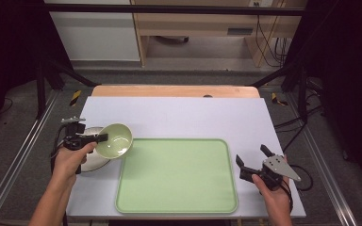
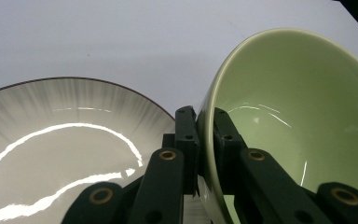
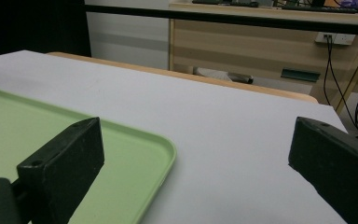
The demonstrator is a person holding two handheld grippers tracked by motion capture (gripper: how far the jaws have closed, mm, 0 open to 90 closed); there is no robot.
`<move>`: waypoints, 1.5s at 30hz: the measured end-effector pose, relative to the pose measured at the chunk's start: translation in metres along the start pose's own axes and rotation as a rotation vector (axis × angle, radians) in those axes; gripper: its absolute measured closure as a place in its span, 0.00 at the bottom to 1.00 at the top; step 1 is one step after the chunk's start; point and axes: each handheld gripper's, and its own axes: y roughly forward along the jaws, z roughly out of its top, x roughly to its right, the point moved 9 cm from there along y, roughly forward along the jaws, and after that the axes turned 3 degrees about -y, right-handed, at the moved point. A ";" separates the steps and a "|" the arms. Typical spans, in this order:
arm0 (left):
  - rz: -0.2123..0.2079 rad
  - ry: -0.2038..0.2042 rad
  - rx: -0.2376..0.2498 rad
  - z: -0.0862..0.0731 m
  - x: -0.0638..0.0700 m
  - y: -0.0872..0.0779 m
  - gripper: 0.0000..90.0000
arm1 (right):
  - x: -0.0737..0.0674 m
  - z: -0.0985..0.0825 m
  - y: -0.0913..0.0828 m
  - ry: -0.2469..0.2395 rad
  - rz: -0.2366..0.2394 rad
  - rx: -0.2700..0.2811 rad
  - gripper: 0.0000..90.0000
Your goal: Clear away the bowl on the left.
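Left gripper view: left gripper [image 2: 206,140] jaws pinch the glossy green ceramic bowl [image 2: 298,121] rim; right gripper [image 1: 256,162] jaws gape, holding nothing.

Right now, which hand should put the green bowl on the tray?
Left, probably. The left gripper already pinches the green bowl by its rim, tilted beside the tray. The right gripper waits open and empty on the tray's far side.

I am finding nothing to read here: no words, labels, brands or numbers are showing on anything in front of me.
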 end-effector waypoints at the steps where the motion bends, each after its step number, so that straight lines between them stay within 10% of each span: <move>1: 0.000 0.000 0.000 0.000 0.000 0.000 0.93 | 0.000 0.000 0.000 0.000 -0.001 -0.002 0.04; 45: -0.111 0.118 -0.041 -0.011 0.086 0.041 0.93 | 0.002 0.001 -0.001 0.005 -0.001 0.007 0.04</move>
